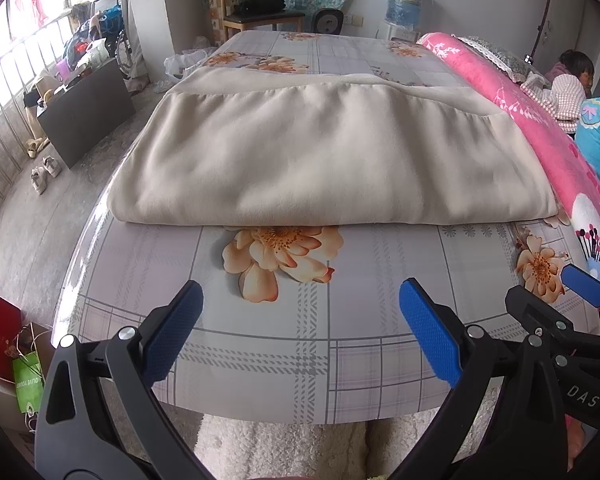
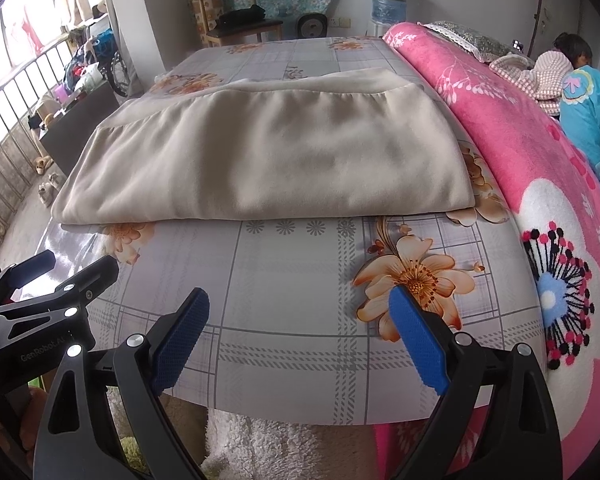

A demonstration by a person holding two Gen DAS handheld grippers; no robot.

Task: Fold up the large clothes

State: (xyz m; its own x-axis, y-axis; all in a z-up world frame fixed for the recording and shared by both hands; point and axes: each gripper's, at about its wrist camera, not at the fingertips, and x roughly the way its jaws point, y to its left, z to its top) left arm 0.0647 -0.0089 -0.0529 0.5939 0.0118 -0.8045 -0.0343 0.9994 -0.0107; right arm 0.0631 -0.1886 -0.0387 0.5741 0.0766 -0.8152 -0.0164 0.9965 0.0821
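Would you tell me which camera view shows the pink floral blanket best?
The right wrist view: the pink floral blanket fills its right side, from the pillow end down to the large flower. The left wrist view shows only a narrower strip of it along its right edge, partly behind the right tongs.

Bed with grey plaid sheet printed with orange flowers, glossy along the left edge. Folded beige garment lies flat across the middle, spanning most of the width, folded edge near. Pink floral blanket bunched along the right side, running near to far, just beside the garment's right end.
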